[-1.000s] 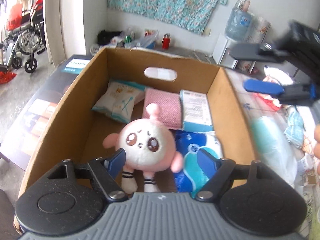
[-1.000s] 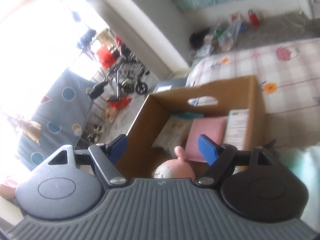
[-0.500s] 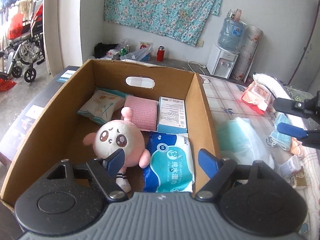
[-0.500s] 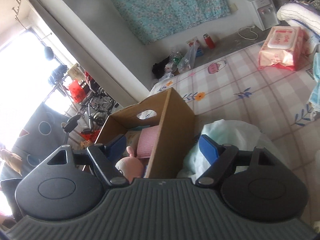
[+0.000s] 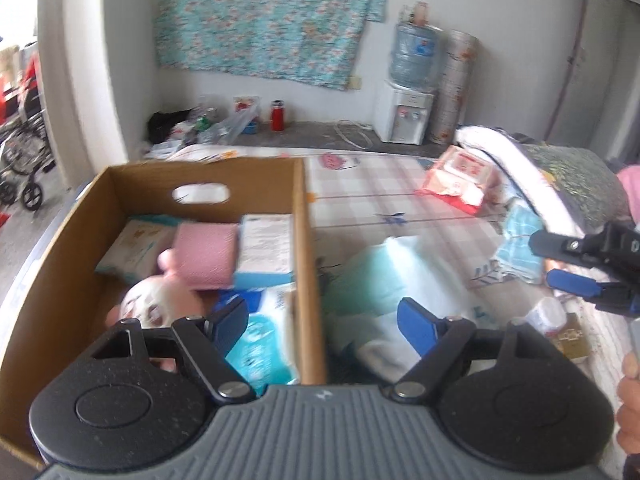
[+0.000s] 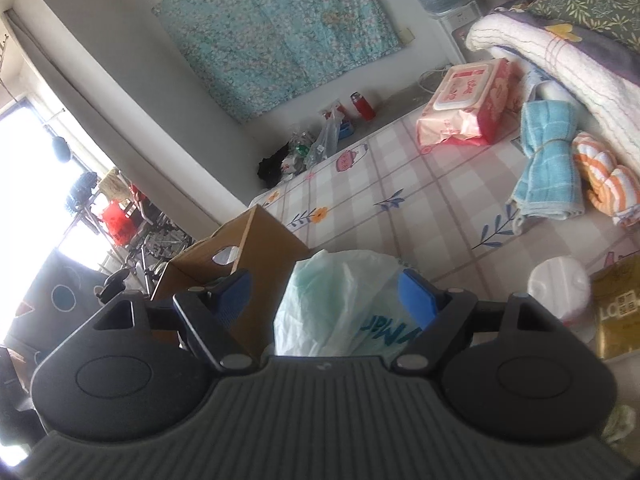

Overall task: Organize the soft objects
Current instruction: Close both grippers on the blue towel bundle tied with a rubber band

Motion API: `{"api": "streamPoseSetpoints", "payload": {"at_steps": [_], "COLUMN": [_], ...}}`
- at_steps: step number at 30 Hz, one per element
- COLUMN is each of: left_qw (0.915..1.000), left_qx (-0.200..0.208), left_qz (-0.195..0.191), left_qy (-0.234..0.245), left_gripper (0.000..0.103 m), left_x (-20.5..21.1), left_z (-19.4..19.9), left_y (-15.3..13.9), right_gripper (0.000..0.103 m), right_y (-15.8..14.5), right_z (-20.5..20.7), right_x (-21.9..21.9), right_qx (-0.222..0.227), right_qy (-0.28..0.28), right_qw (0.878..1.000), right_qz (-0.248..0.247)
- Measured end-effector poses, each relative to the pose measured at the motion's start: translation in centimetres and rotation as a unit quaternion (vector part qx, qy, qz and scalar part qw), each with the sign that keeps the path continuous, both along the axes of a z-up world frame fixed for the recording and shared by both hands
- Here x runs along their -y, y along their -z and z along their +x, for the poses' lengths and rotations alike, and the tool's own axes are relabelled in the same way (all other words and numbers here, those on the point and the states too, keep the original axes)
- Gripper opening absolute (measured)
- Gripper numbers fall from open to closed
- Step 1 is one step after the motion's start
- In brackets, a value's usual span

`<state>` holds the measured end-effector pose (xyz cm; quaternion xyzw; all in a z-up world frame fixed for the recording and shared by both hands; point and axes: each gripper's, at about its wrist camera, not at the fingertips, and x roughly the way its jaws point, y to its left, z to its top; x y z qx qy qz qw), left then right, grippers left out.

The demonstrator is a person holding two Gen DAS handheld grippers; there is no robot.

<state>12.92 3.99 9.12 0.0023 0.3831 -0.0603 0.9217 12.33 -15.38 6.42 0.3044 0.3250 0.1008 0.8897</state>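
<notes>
A cardboard box stands on the checked bed sheet. In it lie a pink plush toy, a pink cloth, a white and blue packet and a blue tissue pack. A white and green plastic bag lies just right of the box. My left gripper is open above the box's right wall, with nothing held. My right gripper is open over the bag, holding nothing.
Further right lie a pink wet-wipes pack, a folded blue towel, an orange striped cloth, a white round tub and a gold packet. Folded blankets are piled at the far right. A hand shows at the right edge.
Both grippers have swung right, away from the box's inside: the left from over the plush toy to the box's right wall, the right from the box to over the plastic bag.
</notes>
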Motion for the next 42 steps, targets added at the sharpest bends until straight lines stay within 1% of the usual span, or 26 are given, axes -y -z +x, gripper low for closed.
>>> {"api": "streamPoseSetpoints", "payload": {"at_steps": [5, 8, 10, 13, 16, 19, 23, 25, 28, 30, 32, 34, 35, 37, 38, 39, 40, 41, 42], "left_qw": [0.997, 0.992, 0.987, 0.9804, 0.9737, 0.967, 0.9609, 0.9573, 0.9473, 0.9445, 0.9445, 0.9427, 0.9423, 0.9436, 0.944, 0.9438, 0.9432, 0.9429, 0.9434], "left_qx": [-0.024, -0.042, -0.06, -0.093, -0.129, -0.16, -0.178, -0.192, -0.229, -0.244, -0.25, -0.259, -0.261, -0.258, -0.256, -0.257, -0.259, -0.26, -0.258], "left_qz": [0.002, 0.0, -0.005, -0.009, -0.021, -0.034, -0.035, -0.044, -0.071, -0.068, -0.056, -0.06, -0.065, -0.07, -0.072, -0.076, -0.079, -0.079, -0.08], "left_qy": [0.074, 0.119, 0.149, 0.174, 0.186, 0.195, 0.209, 0.212, 0.212, 0.209, 0.205, 0.202, 0.199, 0.195, 0.195, 0.194, 0.192, 0.192, 0.192], "left_gripper": [0.084, 0.086, 0.086, 0.086, 0.086, 0.086, 0.083, 0.081, 0.081, 0.081, 0.081, 0.075, 0.074, 0.07, 0.068, 0.061, 0.055, 0.054, 0.051], "left_x": [5.7, 9.8, 12.7, 16.8, 20.4, 23.4, 26.9, 28.0, 29.2, 30.0, 30.5, 30.6, 30.6, 30.5, 30.4, 30.3, 30.2, 30.2, 30.2], "left_z": [4.7, 8.1, 10.7, 14.6, 18.4, 21.3, 23.9, 25.1, 26.6, 27.1, 27.4, 27.7, 27.9, 28.0, 28.0, 28.0, 28.0, 28.0, 28.0], "left_y": [-1.3, -1.3, -0.6, 1.1, 3.4, 5.8, 8.4, 9.5, 11.5, 12.8, 13.9, 14.7, 14.9, 15.0, 15.0, 15.0, 15.0, 15.0, 15.0], "right_gripper": [0.081, 0.081, 0.081, 0.081, 0.08, 0.077, 0.068, 0.065, 0.065, 0.065, 0.065, 0.065, 0.065, 0.064, 0.061, 0.056, 0.054, 0.051, 0.047], "right_y": [1.0, 2.1, 3.0, 4.2, 4.9, 5.5, 6.6, 7.3, 8.1, 8.6, 8.8, 9.0, 9.1, 9.3, 9.3, 9.5, 9.7, 9.8, 10.0], "right_z": [-1.0, -0.9, -0.5, 0.3, 1.2, 2.5, 3.6, 4.3, 5.4, 6.3, 7.0, 7.9, 8.2, 8.9, 9.2, 9.5, 9.8, 10.1, 10.4], "right_x": [4.0, 6.2, 7.4, 8.6, 9.6, 10.7, 12.1, 12.8, 13.5, 13.8, 13.8, 13.5, 13.4, 13.2, 13.3, 13.3, 13.3, 13.2, 13.2], "right_qx": [0.003, -0.005, -0.015, -0.026, -0.024, -0.028, -0.043, -0.05, -0.059, -0.063, -0.063, -0.064, -0.065, -0.067, -0.069, -0.073, -0.078, -0.081, -0.084], "right_qy": [0.065, 0.102, 0.116, 0.134, 0.141, 0.14, 0.149, 0.156, 0.165, 0.163, 0.159, 0.151, 0.148, 0.144, 0.142, 0.139, 0.139, 0.137, 0.134], "right_qw": [0.998, 0.994, 0.992, 0.989, 0.987, 0.987, 0.986, 0.985, 0.983, 0.984, 0.984, 0.985, 0.986, 0.986, 0.986, 0.986, 0.986, 0.986, 0.986], "right_qz": [-0.019, -0.042, -0.05, -0.063, -0.076, -0.073, -0.065, -0.056, -0.051, -0.043, -0.042, -0.046, -0.048, -0.05, -0.049, -0.048, -0.051, -0.053, -0.052]}}
